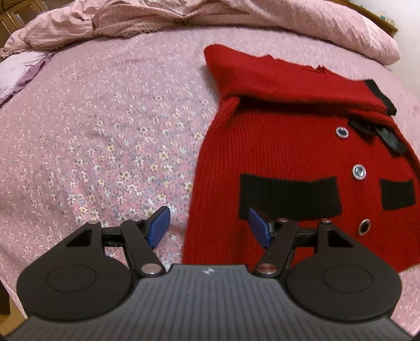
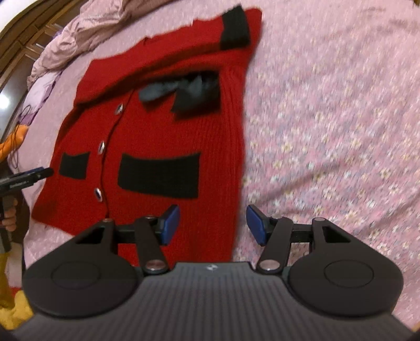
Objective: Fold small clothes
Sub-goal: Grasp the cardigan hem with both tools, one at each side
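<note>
Left gripper (image 1: 208, 227): jaws apart, nothing between the blue pads (image 1: 158, 227). It hangs over the cardigan's left side edge near the hem, one pad above the floral bedspread (image 1: 105, 126), the other above red knit.

Red cardigan (image 1: 302, 147): lies face up on the bedspread, buttoned, nearer the bed's right side in the left wrist view, collar toward the rumpled quilt (image 1: 183, 15) at the far edge. The sleeves look already laid across the chest, one black cuff (image 2: 235, 27) poking out at the upper right corner of the garment.

Right gripper (image 2: 212, 224): jaws apart, empty. It straddles the cardigan's right side edge near the hem. This view is smeared with motion, so fine detail is unreliable.

My read of the step: take both bottom corners and fold the hem up toward the collar. To do it well I'd pinch both knit layers at each corner, not the bedspread under them, lift evenly, and carry both sides at the same pace so the fold stays square. Risk: bedspread fabric snagging in the pads.

Materials: chunky ribbed knit, soft, likely stretchy and prone to sagging. Two black rectangular pocket patches (image 1: 291, 199). Round shiny buttons (image 1: 359, 171) down the placket. A dark limp bow (image 2: 181, 89) at the neck. Bedspread thin, printed with small flowers.
</note>
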